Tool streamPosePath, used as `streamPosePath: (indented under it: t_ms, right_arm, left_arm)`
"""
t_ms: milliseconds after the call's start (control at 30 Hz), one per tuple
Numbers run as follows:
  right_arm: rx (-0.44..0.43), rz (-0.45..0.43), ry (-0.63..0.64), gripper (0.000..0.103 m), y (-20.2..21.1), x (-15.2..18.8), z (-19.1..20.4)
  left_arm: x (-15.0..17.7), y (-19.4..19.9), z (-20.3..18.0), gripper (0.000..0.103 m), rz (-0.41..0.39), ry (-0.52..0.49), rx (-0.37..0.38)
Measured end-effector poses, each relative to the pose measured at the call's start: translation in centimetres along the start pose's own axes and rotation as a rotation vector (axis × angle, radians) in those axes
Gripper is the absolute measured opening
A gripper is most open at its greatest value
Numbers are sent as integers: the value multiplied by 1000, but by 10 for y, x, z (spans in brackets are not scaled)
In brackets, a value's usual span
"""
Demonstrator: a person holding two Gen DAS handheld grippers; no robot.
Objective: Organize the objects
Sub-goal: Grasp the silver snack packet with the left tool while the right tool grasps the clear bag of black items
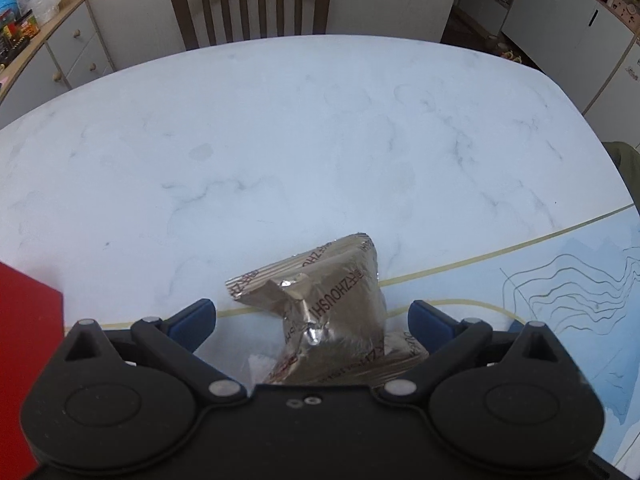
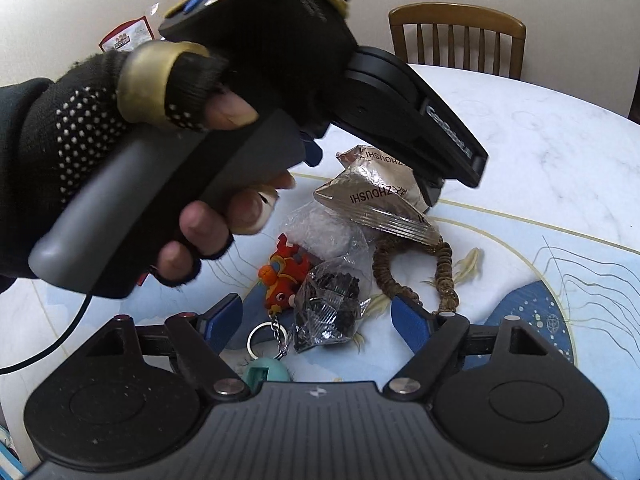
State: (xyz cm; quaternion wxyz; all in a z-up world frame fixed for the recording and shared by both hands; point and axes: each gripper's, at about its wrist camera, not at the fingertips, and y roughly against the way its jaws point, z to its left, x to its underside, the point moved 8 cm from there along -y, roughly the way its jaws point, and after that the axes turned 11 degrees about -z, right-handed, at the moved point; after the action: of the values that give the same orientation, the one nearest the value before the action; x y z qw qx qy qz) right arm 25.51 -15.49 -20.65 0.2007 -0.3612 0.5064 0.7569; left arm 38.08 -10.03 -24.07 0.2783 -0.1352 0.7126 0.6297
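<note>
With its jaws spread wide around a silver foil packet (image 1: 320,312) at lower centre, the left gripper (image 1: 312,316) lines up a pick, while the right gripper (image 2: 316,316) hangs equally agape over the clutter.

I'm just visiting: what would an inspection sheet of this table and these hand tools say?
Surface: marble-look table, blue patterned mat on the near part.
Job's things: foil packet, plastic-wrapped dark bundle, red toy keychain, beaded bracelet, all on the mat.
Clutter: red box at the left edge.
Grippers: left gripper open, foil packet between its fingers; right gripper open above the bundle.
Cables: black cable from the left handle.
Surroundings: wooden chair, cabinets.
</note>
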Motion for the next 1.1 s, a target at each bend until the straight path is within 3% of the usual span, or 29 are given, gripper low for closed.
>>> streamPosePath:
  t_ms: [100, 467, 633, 900, 1100]
  right_arm:
    - [4, 9, -1, 71, -6, 0, -1]
    - [7, 34, -6, 53, -13, 7, 0]
    - [11, 42, -12, 40, -14, 8, 0]
    - [21, 37, -12, 33, -7, 7, 2]
    - [30, 20, -27, 32, 6, 3, 3]
  left_arm:
    - [1, -7, 0, 101, 10, 1, 1]
    - [5, -14, 3, 81, 12, -3, 15]
    - [4, -10, 2, 64, 4, -6, 18]
    - [5, -4, 6, 49, -3, 15, 15]
    - [1, 7, 14, 49, -15, 40, 16]
